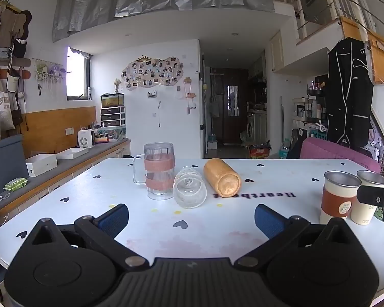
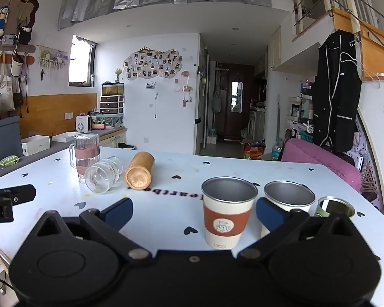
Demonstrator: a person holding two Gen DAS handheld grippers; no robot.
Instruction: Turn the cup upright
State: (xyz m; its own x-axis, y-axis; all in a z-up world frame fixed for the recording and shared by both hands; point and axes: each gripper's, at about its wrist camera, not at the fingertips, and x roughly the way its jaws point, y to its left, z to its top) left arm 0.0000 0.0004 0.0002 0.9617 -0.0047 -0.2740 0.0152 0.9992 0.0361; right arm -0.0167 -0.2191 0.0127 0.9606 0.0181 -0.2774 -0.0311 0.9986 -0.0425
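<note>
A clear ribbed glass cup (image 1: 189,191) lies on its side on the white table (image 1: 166,235), its base facing me. A wooden cup (image 1: 221,180) lies on its side right of it. Both show in the right wrist view, glass (image 2: 103,176) and wood (image 2: 140,171). My left gripper (image 1: 191,220) is open and empty, just short of the glass cup. My right gripper (image 2: 195,214) is open and empty; an upright cup with an orange sleeve (image 2: 227,213) stands between its fingers, untouched.
A clear handled mug with pink bands (image 1: 158,170) stands upright left of the glass cup. Two more upright cups (image 2: 288,199) (image 2: 335,206) stand at the right. A pink chair (image 2: 320,161) is behind the table. A counter (image 1: 64,163) runs along the left.
</note>
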